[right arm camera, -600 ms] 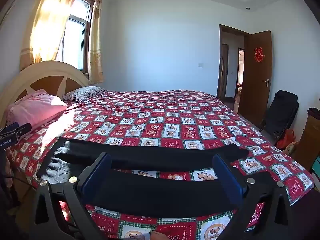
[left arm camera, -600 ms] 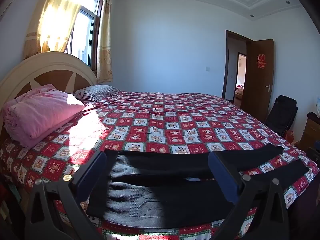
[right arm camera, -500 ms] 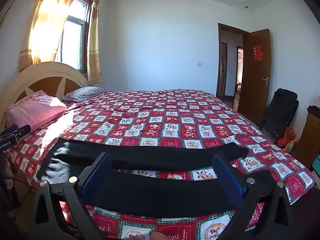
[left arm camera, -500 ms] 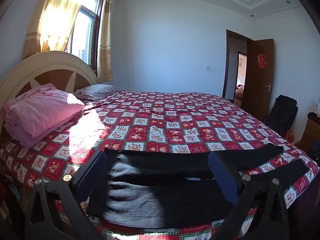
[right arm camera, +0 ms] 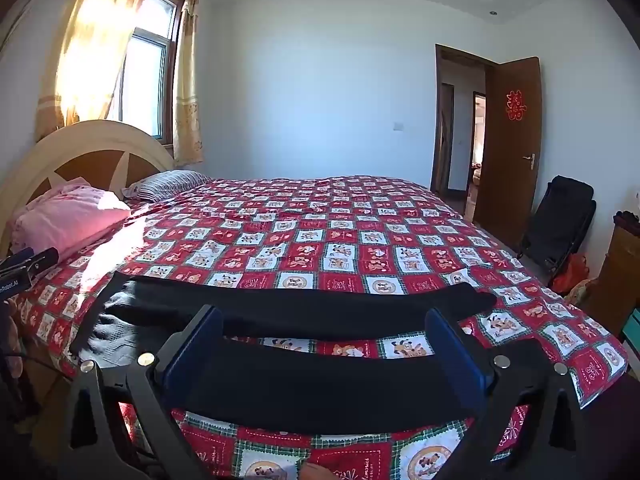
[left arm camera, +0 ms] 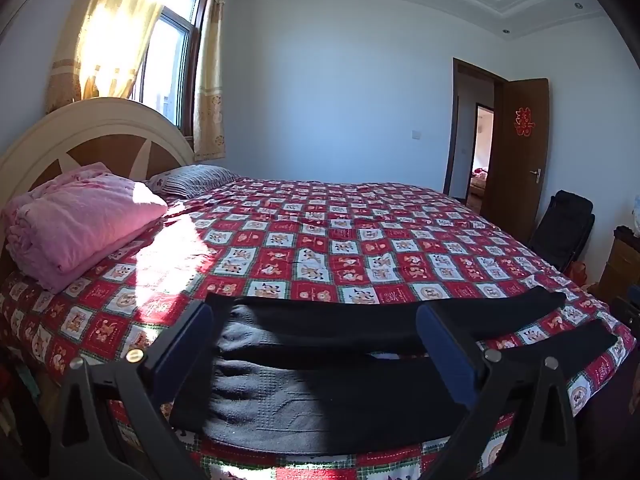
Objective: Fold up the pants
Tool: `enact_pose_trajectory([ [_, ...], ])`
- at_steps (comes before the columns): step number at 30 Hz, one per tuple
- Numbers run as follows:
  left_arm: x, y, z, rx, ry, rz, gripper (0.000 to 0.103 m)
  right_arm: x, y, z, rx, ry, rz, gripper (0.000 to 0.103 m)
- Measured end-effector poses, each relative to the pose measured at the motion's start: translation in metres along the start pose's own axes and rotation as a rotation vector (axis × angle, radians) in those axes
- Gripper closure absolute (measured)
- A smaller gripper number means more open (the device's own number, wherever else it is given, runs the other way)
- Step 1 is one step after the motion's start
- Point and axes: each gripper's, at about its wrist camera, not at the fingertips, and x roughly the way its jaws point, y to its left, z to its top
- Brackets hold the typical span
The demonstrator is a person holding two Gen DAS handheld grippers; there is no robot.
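Note:
Black pants [left arm camera: 332,396] lie flat along the near edge of the bed, waist to the left, both legs stretching right side by side with a narrow gap between them. In the right wrist view the same pants [right arm camera: 320,388] show both legs. My left gripper [left arm camera: 316,340] hovers open over the waist and upper legs, nothing between its blue pads. My right gripper [right arm camera: 320,344] stands open above the near leg, also empty. The left gripper's tip [right arm camera: 24,266] peeks in at the left edge of the right wrist view.
The bed wears a red patchwork cover [left arm camera: 340,240]. A folded pink blanket [left arm camera: 76,224] and a striped pillow [left arm camera: 192,180] rest by the headboard [left arm camera: 92,136]. A black chair [left arm camera: 560,228], a wooden cabinet [left arm camera: 622,272] and an open door [left arm camera: 520,152] stand to the right.

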Motion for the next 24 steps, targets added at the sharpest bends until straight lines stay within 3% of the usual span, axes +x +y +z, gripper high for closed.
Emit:
enact_pose_trajectory([
  [24,0.0017,-0.0031,-0.0016,0.000,0.009,-0.007,0.000,0.0048,-0.0019,-0.0017,0.000,0.017,-0.009,0.001],
])
